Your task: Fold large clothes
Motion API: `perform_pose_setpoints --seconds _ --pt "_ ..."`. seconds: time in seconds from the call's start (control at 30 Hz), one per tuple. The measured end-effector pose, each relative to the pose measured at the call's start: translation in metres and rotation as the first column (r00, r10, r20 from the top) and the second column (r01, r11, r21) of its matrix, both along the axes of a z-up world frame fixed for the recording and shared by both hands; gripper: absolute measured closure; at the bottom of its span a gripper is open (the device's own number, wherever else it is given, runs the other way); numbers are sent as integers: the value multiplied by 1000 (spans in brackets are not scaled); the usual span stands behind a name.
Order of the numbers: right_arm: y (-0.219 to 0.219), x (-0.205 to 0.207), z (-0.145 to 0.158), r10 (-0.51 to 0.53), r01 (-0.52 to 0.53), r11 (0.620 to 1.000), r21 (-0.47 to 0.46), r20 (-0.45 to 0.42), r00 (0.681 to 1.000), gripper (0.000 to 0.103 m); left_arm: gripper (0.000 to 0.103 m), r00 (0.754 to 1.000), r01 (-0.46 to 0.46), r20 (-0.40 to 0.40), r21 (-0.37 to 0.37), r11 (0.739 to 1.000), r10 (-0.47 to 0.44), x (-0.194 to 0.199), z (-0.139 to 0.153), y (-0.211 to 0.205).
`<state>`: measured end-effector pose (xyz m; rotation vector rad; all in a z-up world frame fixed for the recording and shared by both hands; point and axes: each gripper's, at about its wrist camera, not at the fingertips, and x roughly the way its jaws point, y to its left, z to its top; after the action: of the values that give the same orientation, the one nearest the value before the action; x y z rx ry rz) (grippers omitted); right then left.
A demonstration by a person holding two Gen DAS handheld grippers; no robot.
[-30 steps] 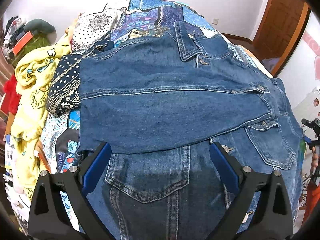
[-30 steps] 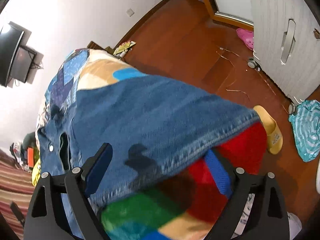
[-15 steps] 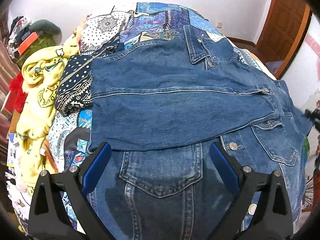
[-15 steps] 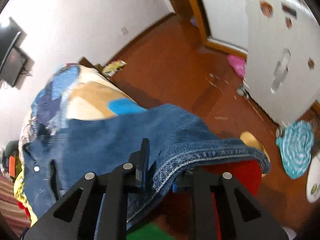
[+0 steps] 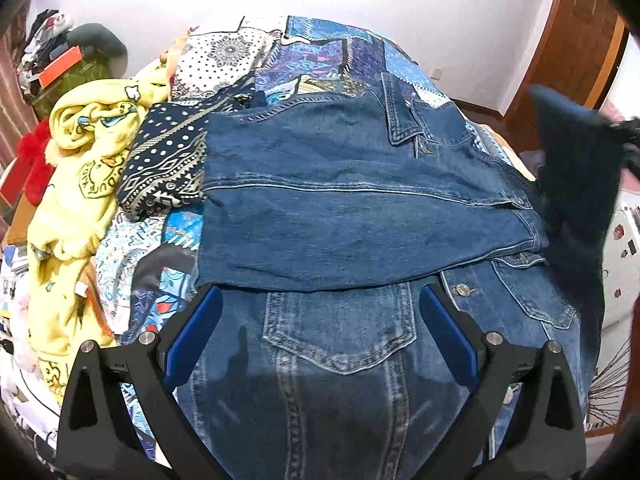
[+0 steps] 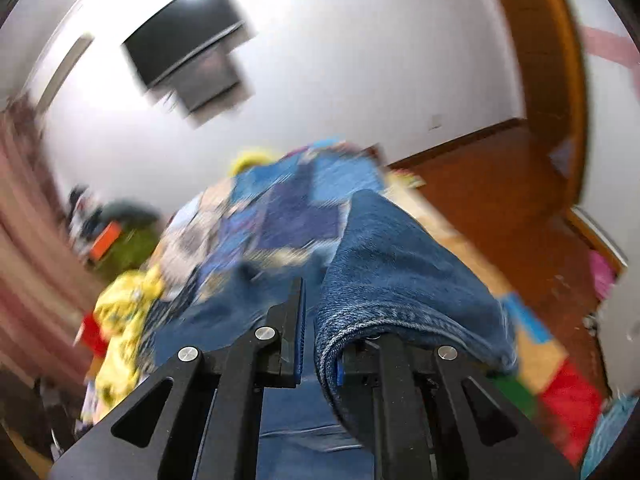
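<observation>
A blue denim jacket (image 5: 360,208) lies front-up on the patchwork bedspread (image 5: 344,52), with one sleeve folded across its chest. My left gripper (image 5: 316,332) is open and empty, just above the jacket's lower chest pocket. My right gripper (image 6: 320,344) is shut on the jacket's other sleeve end (image 6: 392,280) and holds it lifted above the bed. In the left wrist view that raised sleeve (image 5: 576,184) hangs at the right edge.
A yellow printed garment (image 5: 76,184) and a dark patterned cloth (image 5: 164,168) lie left of the jacket. Clutter and a red item (image 5: 32,152) sit at the far left. A wooden door (image 5: 580,52) and wooden floor (image 6: 500,184) are on the right. A wall TV (image 6: 188,32) hangs above.
My right gripper closed on the sleeve end and lifted it, swinging up and toward the bed. My left gripper stayed open and drew back slightly over the jacket.
</observation>
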<state>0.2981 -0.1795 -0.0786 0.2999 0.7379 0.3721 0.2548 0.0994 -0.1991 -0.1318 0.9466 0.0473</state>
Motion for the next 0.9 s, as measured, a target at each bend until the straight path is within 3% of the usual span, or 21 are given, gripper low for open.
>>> perform_pose_setpoints --seconds 0.13,0.2,0.3,0.37,0.43,0.5,0.53,0.67,0.8,0.9 --pt "53 3 -66 118 -128 991 -46 -184 976 92 4 1000 -2 15 14 1000 2 -9 4 8" --pt "69 1 -105 143 -173 982 -77 -300 943 91 4 1000 -6 14 16 1000 6 -12 4 11" --pt "75 -1 -135 144 -206 971 -118 -395 907 89 4 1000 -6 9 15 1000 5 -13 4 12" --pt "65 -9 -131 166 -225 967 -116 -384 908 88 4 1000 2 7 21 1000 -2 -11 4 9" --pt "57 -13 -120 199 -253 963 -93 -386 901 79 4 1000 17 7 29 999 -17 -7 5 2" --pt "48 -20 -111 220 -276 957 -90 -397 891 47 4 999 36 16 40 999 -36 -1 10 -9" --pt "46 -26 -108 221 -275 957 -95 -381 898 42 4 999 46 23 45 998 -47 1 13 -15" --pt "22 -42 -89 198 -250 957 -149 -296 935 39 4 992 109 61 85 990 -115 17 30 -49" --pt "-16 -45 -72 85 -132 969 -210 -218 972 35 4 977 186 80 120 975 -196 38 45 -88" --pt "-44 -43 -64 -11 -33 963 -268 -159 987 24 4 959 263 75 134 956 -274 58 51 -123"
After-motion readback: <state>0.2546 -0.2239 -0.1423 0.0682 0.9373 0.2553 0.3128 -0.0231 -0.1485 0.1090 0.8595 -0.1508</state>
